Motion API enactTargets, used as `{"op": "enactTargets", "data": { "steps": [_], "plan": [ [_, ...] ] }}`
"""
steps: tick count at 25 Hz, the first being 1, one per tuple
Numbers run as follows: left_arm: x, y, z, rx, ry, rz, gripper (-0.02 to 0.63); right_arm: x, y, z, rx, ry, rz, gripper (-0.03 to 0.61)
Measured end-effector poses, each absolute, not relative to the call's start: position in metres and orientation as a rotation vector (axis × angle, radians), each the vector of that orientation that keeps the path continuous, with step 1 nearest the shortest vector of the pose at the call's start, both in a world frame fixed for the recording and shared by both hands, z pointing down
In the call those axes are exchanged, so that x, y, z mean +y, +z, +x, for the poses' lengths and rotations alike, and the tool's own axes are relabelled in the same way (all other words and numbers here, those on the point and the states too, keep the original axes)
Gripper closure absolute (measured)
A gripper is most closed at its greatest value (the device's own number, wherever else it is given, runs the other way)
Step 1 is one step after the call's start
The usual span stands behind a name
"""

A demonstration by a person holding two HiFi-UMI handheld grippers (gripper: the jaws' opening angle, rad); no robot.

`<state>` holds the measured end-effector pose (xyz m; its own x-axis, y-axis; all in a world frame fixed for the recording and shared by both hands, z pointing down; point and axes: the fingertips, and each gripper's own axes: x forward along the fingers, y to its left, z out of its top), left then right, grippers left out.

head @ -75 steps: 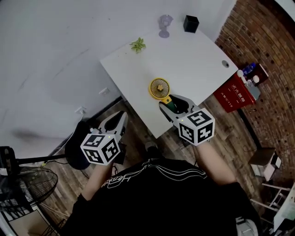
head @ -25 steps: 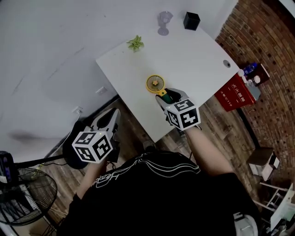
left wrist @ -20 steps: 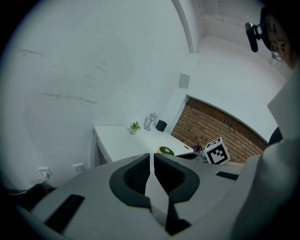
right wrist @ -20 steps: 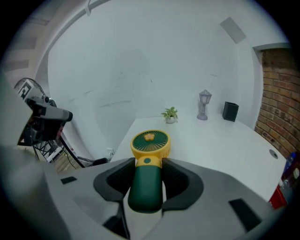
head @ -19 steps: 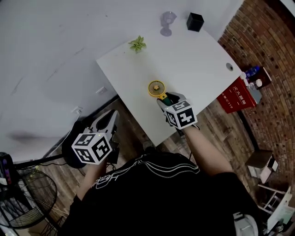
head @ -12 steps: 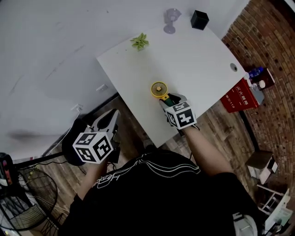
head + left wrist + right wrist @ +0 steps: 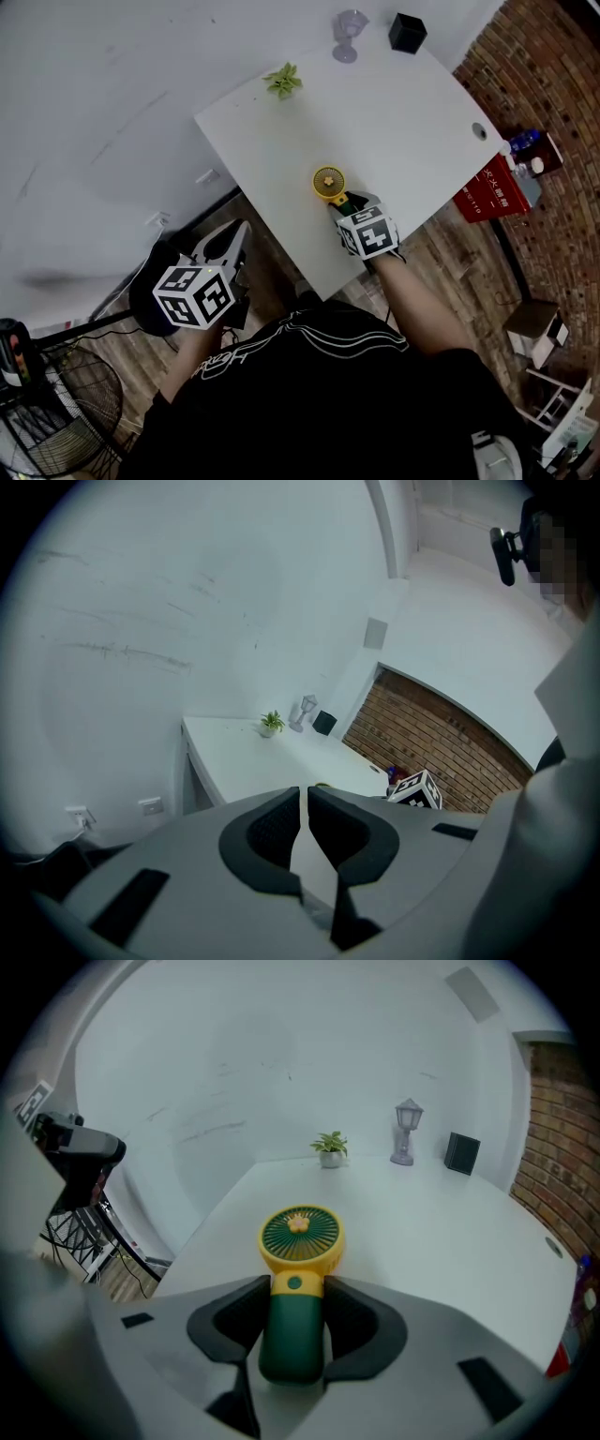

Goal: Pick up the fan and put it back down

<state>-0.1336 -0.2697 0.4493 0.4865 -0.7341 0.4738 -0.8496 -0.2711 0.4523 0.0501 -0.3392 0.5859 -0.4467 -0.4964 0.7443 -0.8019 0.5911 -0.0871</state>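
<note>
Right claw [image 7: 297,1290] clamps the yellow fan [image 7: 300,1235] by its green handle over the white surface [image 7: 431,1227]; left claw [image 7: 305,803] closed, empty.

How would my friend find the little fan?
Find the white table beside the brick wall. Near its front edge, the right gripper clamps the fan by its green handle. Only it has a round yellow head with a grille.
</note>
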Motion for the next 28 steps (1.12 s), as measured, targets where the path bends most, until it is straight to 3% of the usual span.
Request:
{"op": "enactTargets", "data": {
  "steps": [11, 15, 18, 21, 26, 28],
  "plan": [
    [-0.26, 0.454, -0.121, -1.237, 0.213, 2.092, 0.563, -0.336, 0.589, 0.05, -2.136, 0.554, 1.026, 0.391],
    [-0.251, 0.452, -0.119, -1.231, 0.223, 2.104, 0.563, -0.332, 0.577, 0.055, -2.193, 0.6, 1.078, 0.293],
    [-0.243, 0.448, -0.12, -1.228, 0.223, 2.107, 0.563, -0.325, 0.558, 0.06, -2.244, 0.605, 1.115, 0.293],
    [-0.233, 0.442, -0.118, -1.222, 0.236, 2.125, 0.563, -0.311, 0.524, 0.06, -2.371, 0.634, 1.141, 0.323],
    [-0.21, 0.425, -0.103, -1.191, 0.248, 2.203, 0.563, -0.266, 0.455, 0.053, -2.619, 0.724, 1.101, 0.5],
    [-0.198, 0.416, -0.095, -1.16, 0.228, 2.234, 0.563, -0.241, 0.436, 0.047, -2.665, 0.674, 1.055, 0.516]
  ]
}}
